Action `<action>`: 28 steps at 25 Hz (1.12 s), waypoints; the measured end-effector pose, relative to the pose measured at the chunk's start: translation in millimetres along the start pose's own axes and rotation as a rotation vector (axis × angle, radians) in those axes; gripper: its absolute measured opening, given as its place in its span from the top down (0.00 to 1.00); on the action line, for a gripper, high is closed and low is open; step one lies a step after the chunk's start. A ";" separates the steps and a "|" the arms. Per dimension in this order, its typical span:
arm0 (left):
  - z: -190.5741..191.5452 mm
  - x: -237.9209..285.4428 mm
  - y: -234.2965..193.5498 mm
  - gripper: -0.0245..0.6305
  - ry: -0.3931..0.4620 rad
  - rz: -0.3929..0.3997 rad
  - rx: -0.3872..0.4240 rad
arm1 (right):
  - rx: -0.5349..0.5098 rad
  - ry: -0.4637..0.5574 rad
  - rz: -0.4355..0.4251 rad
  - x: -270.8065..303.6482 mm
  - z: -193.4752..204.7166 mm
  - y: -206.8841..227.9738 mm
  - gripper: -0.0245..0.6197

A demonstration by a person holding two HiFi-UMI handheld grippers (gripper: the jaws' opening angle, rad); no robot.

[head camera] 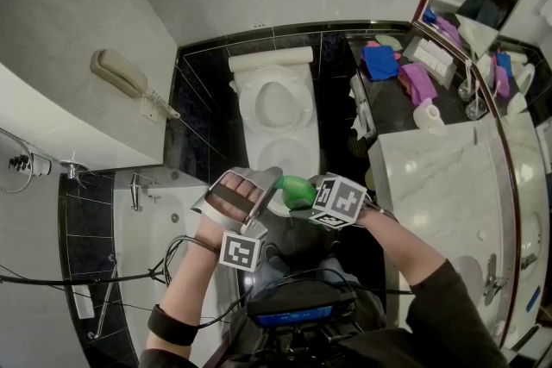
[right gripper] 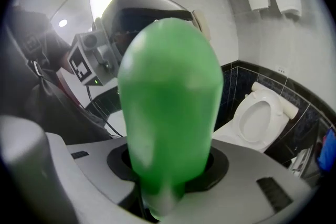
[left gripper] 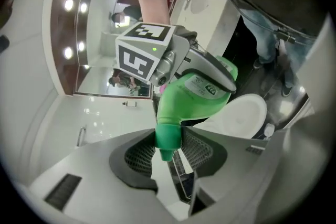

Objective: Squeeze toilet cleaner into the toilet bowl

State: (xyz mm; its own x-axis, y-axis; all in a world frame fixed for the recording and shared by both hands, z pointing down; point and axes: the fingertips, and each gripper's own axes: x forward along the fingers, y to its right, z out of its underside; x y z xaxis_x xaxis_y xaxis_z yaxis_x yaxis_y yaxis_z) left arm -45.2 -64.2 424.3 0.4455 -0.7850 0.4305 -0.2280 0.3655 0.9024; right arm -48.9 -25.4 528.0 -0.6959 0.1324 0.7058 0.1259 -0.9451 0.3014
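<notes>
We hold the green plastic toilet-cleaner bottle (head camera: 297,190) close to us, on the near side of the white ceramic toilet (head camera: 252,129), which stands farther off against the black-tiled wall (head camera: 198,99) with its lid up. Our right gripper (right gripper: 165,176) is clamped around the bottle's body, a jaw pressing on either side. The bottle lies tilted, its green screw cap (left gripper: 168,136) pointing left. Our left gripper (left gripper: 169,145) grips that cap, both ribbed pads (left gripper: 139,157) touching it, so the bottle bridges the two grippers.
</notes>
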 end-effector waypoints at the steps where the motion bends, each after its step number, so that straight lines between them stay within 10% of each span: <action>1: -0.4 0.0 3.5 0.72 0.003 0.041 -0.031 | -0.027 -0.021 0.038 -0.1 2.5 4.1 0.68; 7: -4.7 -1.6 26.7 0.73 -0.003 0.320 -0.226 | -0.208 -0.119 0.294 3.4 21.4 33.2 0.68; 14: 3.2 0.3 46.2 0.73 -0.061 0.484 -0.248 | -0.299 -0.125 0.414 0.4 21.9 42.8 0.68; 20: 0.9 3.3 42.8 0.72 -0.071 0.417 -0.204 | -0.218 -0.103 0.353 4.8 26.6 35.1 0.68; 23: -7.1 2.3 37.7 0.53 -0.048 0.384 -0.239 | -0.184 -0.086 0.316 6.5 25.5 29.9 0.68; 28: -7.2 -1.9 13.6 0.52 -0.029 0.139 -0.133 | -0.043 -0.013 0.152 1.4 14.1 11.1 0.68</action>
State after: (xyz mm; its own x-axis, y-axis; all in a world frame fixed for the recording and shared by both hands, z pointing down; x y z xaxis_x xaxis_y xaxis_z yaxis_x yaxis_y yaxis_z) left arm -42.9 -54.1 435.8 0.3922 -0.7359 0.5520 -0.1686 0.5324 0.8295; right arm -38.6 -31.5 541.4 -0.6620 -0.0098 0.7494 0.1984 -0.9665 0.1627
